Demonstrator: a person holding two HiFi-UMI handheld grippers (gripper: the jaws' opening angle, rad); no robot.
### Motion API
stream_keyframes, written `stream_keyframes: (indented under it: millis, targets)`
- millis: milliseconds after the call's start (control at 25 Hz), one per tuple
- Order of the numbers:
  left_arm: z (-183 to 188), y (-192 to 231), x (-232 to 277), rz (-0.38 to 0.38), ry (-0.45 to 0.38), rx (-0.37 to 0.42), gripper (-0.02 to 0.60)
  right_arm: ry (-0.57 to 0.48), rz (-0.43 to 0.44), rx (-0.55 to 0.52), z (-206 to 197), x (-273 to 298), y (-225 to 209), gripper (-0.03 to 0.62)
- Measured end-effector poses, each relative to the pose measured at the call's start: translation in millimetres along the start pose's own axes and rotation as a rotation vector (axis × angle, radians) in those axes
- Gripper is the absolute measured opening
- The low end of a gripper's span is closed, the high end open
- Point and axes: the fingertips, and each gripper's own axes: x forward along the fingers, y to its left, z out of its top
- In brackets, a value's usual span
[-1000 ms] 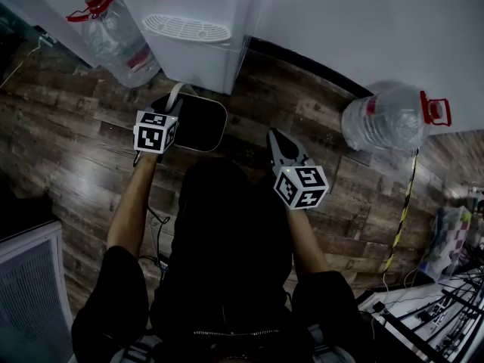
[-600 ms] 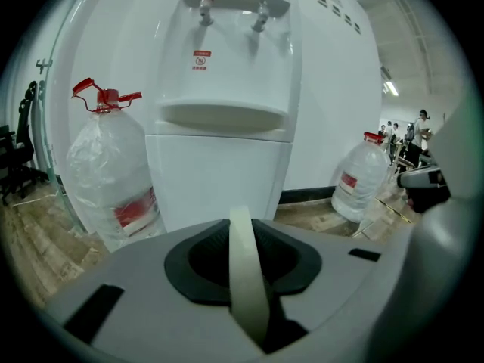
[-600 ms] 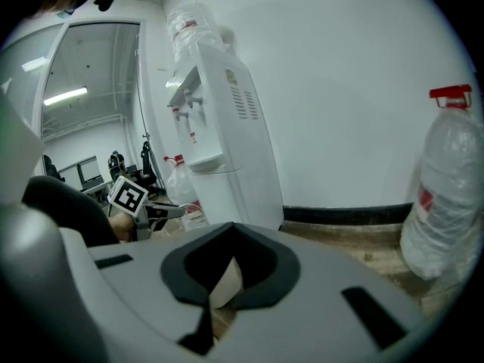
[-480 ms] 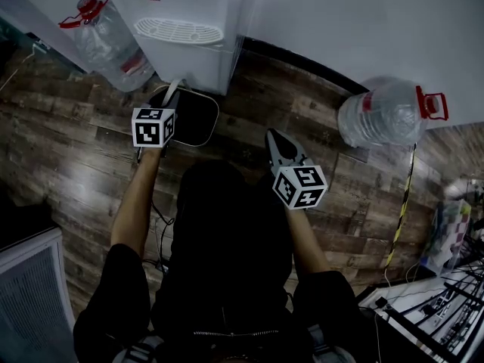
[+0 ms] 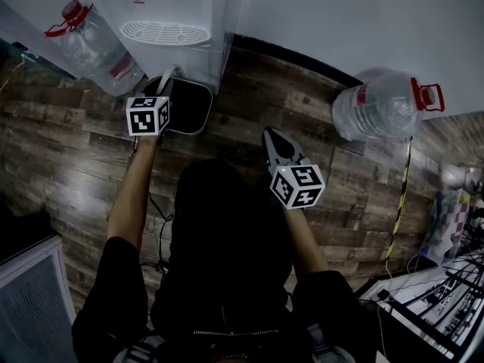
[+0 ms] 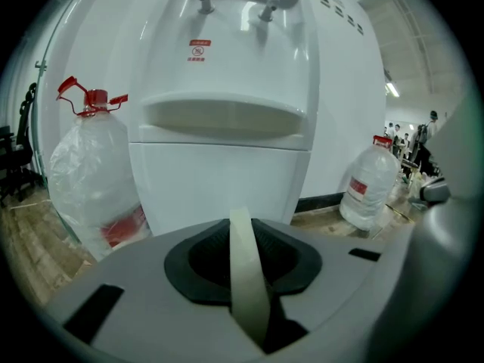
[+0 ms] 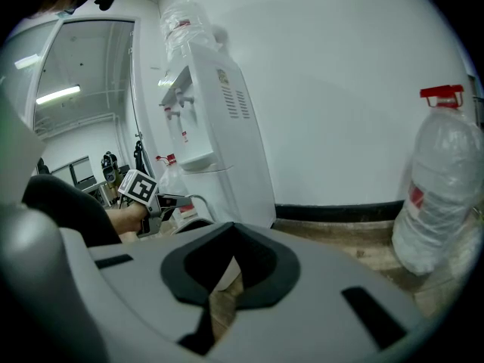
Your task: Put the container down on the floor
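Well, the person stands over the wooden floor facing the white dispenser, with a gripper in each hand. The left gripper reaches out to the dispenser's foot and pinches the pale handle of the container. Its jaws have just been closing, and in the left gripper view the handle stands up as a thin strip caught between them. The container is a dark bin with a light rim and rounded corners. It is just in front of the dispenser's base, below the drip tray. Whether its bottom touches the boards or hangs just clear of them, I cannot tell. The right gripper is well apart from the container, close in front of the person's body and pointing down at a slant. Its jaws are pressed together with nothing in them. A bottle with a red cap stands beside the dispenser on its left. A second bottle stands against the wall, far off to the right.
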Motion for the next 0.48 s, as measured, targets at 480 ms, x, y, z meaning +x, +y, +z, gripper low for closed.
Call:
stream_keyframes:
  millis: [480]
  targets:
    - [-14.9,18.2,-13.2,0.034,0.055,0.07,0.143,0.005,0.012,-0.008,-3.7,-2.2,7.1,0.011]
